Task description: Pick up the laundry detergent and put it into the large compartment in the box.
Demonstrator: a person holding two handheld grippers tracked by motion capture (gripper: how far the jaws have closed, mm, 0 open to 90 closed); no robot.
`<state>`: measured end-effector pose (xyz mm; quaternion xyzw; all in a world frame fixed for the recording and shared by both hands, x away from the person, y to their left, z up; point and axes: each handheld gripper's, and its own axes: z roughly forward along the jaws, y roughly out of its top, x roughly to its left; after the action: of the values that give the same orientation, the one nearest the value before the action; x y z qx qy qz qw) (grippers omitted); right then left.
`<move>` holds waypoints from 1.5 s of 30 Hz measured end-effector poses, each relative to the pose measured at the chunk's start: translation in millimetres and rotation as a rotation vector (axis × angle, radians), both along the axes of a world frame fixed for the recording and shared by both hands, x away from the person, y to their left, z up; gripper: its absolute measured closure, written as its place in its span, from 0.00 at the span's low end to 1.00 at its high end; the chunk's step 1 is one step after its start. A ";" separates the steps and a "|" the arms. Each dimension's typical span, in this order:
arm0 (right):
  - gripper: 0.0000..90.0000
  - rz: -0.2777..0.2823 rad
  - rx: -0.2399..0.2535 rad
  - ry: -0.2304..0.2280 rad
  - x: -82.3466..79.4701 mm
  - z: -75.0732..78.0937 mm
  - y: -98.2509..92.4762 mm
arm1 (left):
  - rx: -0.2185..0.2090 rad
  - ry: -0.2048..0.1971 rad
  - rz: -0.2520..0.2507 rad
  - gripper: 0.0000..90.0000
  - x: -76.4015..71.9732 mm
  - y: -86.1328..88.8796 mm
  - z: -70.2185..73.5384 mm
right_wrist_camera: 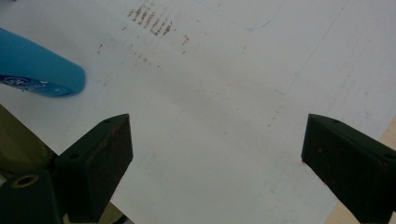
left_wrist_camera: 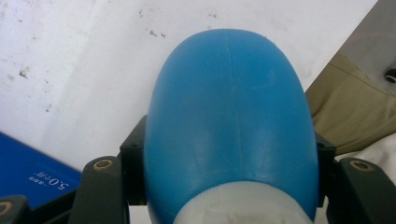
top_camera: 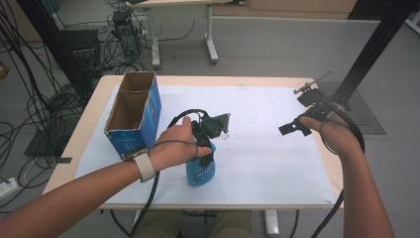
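Observation:
A blue plastic bottle (top_camera: pixel 200 171) stands on the white sheet near the table's front edge. My left gripper (top_camera: pixel 202 156) comes down on it from above and is shut on its body. In the left gripper view the bottle (left_wrist_camera: pixel 229 116) sits between the two black jaws, whose pads press its sides. My right gripper (top_camera: pixel 301 113) hovers over the right part of the sheet, open with nothing in it. The right gripper view has its jaws (right_wrist_camera: pixel 217 158) wide apart over bare white sheet, with the bottle (right_wrist_camera: pixel 37 70) at the upper left.
An open-topped blue cardboard box (top_camera: pixel 133 116) with two compartments stands at the left, close to the left hand; a corner of the box (left_wrist_camera: pixel 28 172) is beside the left jaw. A white sheet (top_camera: pixel 267 158) covers the wooden table (top_camera: pixel 96 99). Cables and desk legs lie beyond.

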<state>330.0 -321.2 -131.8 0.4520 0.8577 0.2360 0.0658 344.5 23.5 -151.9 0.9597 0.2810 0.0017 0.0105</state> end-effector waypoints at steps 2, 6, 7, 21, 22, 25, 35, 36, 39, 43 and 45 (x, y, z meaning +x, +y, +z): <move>0.10 0.000 0.000 0.000 0.2 0.0 0.2 | 0.000 0.001 0.001 0.43 0.1 0.0 0.0; 0.10 0.000 0.000 -0.003 -0.2 1.0 0.6 | 0.002 0.001 0.002 0.43 0.4 -0.4 0.0; 0.10 0.000 -0.001 -0.003 -0.2 1.4 0.7 | 0.000 0.002 0.002 0.43 0.6 0.1 0.0; 0.10 -0.006 -0.002 0.002 -0.2 0.5 0.2 | 0.002 0.002 0.006 0.43 0.3 -0.3 0.0; 0.10 -0.006 -0.003 0.002 -0.3 0.8 0.5 | 0.002 0.002 0.005 0.43 0.5 -0.3 0.0; 0.10 -0.005 -0.003 0.000 -0.3 1.6 0.8 | 0.002 0.003 0.005 0.43 0.6 -0.2 0.0; 0.10 -0.002 -0.002 0.004 1.2 0.1 2.1 | 0.004 0.005 0.008 0.43 1.2 -0.7 -0.1; 0.10 -0.003 -0.003 0.004 1.3 0.3 2.2 | 0.003 0.005 0.007 0.43 1.2 -0.6 -0.1; 0.10 -0.002 -0.003 0.003 1.3 1.0 2.3 | 0.003 0.007 0.008 0.43 1.4 -0.6 -0.1; 0.10 -0.002 -0.002 0.003 1.2 1.3 2.1 | 0.005 0.007 0.009 0.43 1.4 -1.0 -0.1; 0.10 -0.002 -0.003 0.004 1.3 1.2 1.9 | 0.005 0.007 0.008 0.43 1.4 -0.9 -0.1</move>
<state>331.3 -319.3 -130.6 0.4534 0.8576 0.2339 0.0651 345.8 22.6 -152.0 0.9585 0.2850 -0.0010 0.0072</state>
